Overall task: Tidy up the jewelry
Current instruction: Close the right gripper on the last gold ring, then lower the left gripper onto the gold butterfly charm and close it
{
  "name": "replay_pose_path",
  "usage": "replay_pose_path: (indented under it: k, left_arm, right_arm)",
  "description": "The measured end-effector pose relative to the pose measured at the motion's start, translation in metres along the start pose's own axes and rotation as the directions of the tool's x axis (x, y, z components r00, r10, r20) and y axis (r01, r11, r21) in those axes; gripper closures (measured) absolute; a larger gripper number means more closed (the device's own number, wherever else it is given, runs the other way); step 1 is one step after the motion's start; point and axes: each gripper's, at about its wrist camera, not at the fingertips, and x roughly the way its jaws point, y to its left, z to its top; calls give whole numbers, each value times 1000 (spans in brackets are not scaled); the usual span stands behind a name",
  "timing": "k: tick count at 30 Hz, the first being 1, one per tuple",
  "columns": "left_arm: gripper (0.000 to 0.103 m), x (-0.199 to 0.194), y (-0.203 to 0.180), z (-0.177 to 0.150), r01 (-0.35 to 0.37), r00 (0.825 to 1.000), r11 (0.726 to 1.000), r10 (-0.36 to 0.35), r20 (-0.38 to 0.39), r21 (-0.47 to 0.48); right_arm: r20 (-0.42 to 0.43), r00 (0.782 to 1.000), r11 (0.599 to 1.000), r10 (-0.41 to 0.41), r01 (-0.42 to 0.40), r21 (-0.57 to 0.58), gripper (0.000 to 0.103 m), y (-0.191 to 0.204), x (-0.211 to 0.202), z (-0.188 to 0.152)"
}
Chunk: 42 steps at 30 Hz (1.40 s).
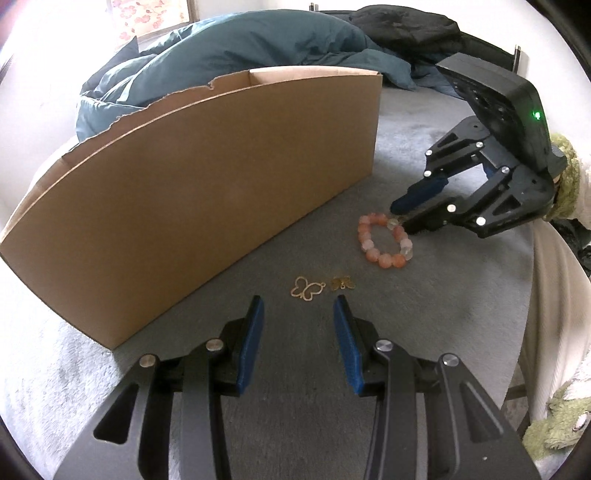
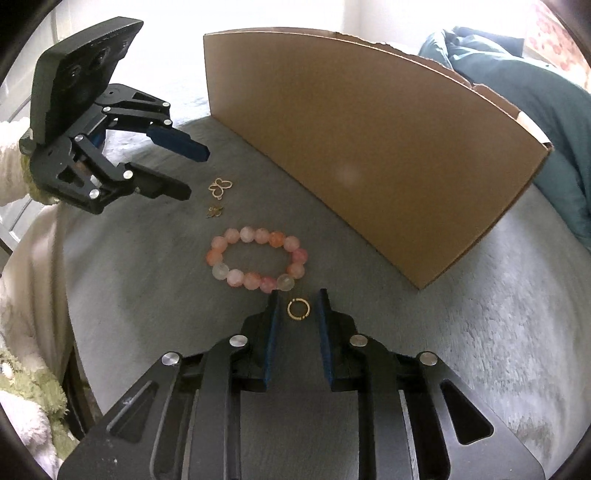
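Note:
A pink beaded bracelet (image 1: pixel 384 242) (image 2: pixel 258 263) lies on the grey blanket. A gold outline butterfly charm (image 1: pixel 307 288) (image 2: pixel 220 186) and a smaller solid gold butterfly charm (image 1: pixel 342 283) (image 2: pixel 215 211) lie near it. A small gold ring (image 2: pixel 299 309) lies between the fingertips of my right gripper (image 2: pixel 299 297), which is open around it, low over the blanket. In the left wrist view the right gripper (image 1: pixel 400 216) sits at the bracelet's far edge. My left gripper (image 1: pixel 298 306) (image 2: pixel 197 173) is open and empty, just short of the butterfly charms.
A brown cardboard box (image 1: pixel 207 184) (image 2: pixel 369 140) with an open top stands beside the jewelry. A teal duvet (image 1: pixel 229 59) and black clothing (image 1: pixel 406 26) lie behind it. The blanket's edge (image 1: pixel 532 295) drops off on the right.

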Motion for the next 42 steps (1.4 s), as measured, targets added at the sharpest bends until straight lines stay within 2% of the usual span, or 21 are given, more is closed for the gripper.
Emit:
replay_pose_path:
  k: [4, 20, 29, 42]
  left_arm:
    - [66, 0, 0, 1, 0, 1000, 1000, 0, 1, -3]
    - [66, 3, 1, 3, -27, 1000, 999, 27, 3, 35]
    - [76, 20, -2, 8, -30, 999, 997, 32, -34, 71]
    - [77, 23, -5, 15, -4, 999, 996, 7, -40, 87]
  right_arm:
    - [-9, 1000, 1000, 7, -7, 17, 93, -5, 1, -2]
    - [-18, 1000, 996, -11, 13, 85, 93, -19, -10, -18]
    - [-12, 1000, 996, -4, 5, 87, 93, -27, -12, -20]
    - [-10, 1000, 996, 1, 0, 92, 93, -30, -15, -22]
